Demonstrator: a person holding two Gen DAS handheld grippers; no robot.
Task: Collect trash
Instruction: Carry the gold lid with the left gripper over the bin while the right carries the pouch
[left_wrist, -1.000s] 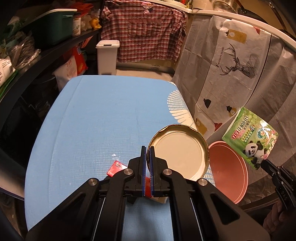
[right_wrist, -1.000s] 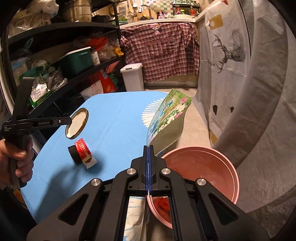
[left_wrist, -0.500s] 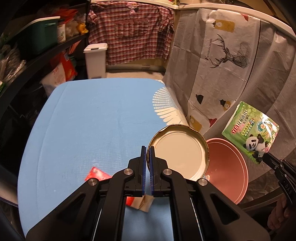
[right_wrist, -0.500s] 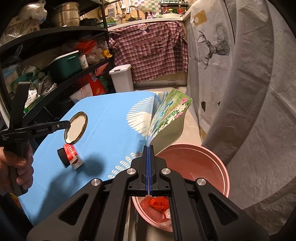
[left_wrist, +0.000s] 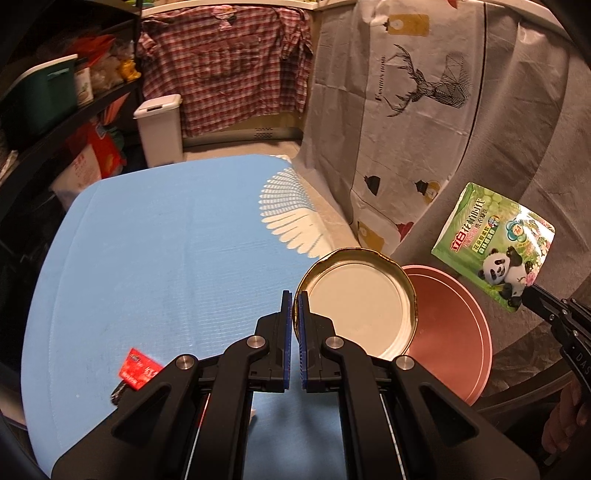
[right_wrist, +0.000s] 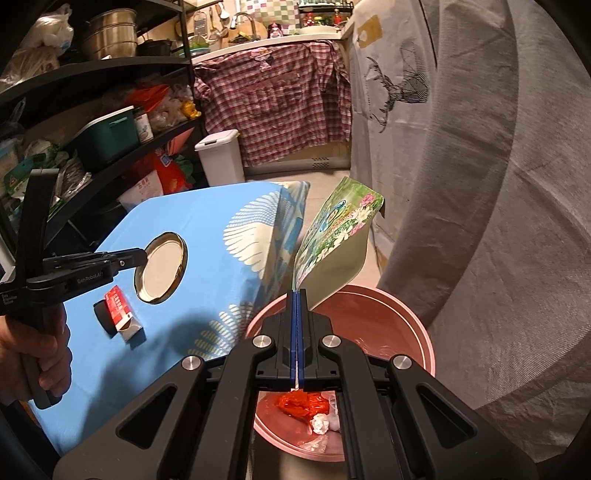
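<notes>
My left gripper (left_wrist: 293, 299) is shut on the rim of a gold jar lid (left_wrist: 356, 304) and holds it above the blue table's right edge, beside the pink bin (left_wrist: 450, 332). The lid also shows in the right wrist view (right_wrist: 160, 267). My right gripper (right_wrist: 297, 295) is shut on a green panda pouch (right_wrist: 334, 240) and holds it upright over the pink bin (right_wrist: 388, 314). The pouch also shows in the left wrist view (left_wrist: 495, 245). A red and white carton (right_wrist: 122, 314) lies on the table; it also shows in the left wrist view (left_wrist: 138, 367).
The bin holds crumpled red plastic (right_wrist: 304, 404) and white scraps (right_wrist: 321, 422). A blue cloth covers the table (left_wrist: 166, 240). A white pedal bin (left_wrist: 160, 129) stands beyond it. Dark shelves (right_wrist: 92, 110) run along the left, and a grey deer-print curtain (left_wrist: 424, 110) hangs on the right.
Both grippers moved right towards the pink bin. The lid now hangs at the table's edge, the pouch is over the bin, and the carton has fallen behind to the left.
</notes>
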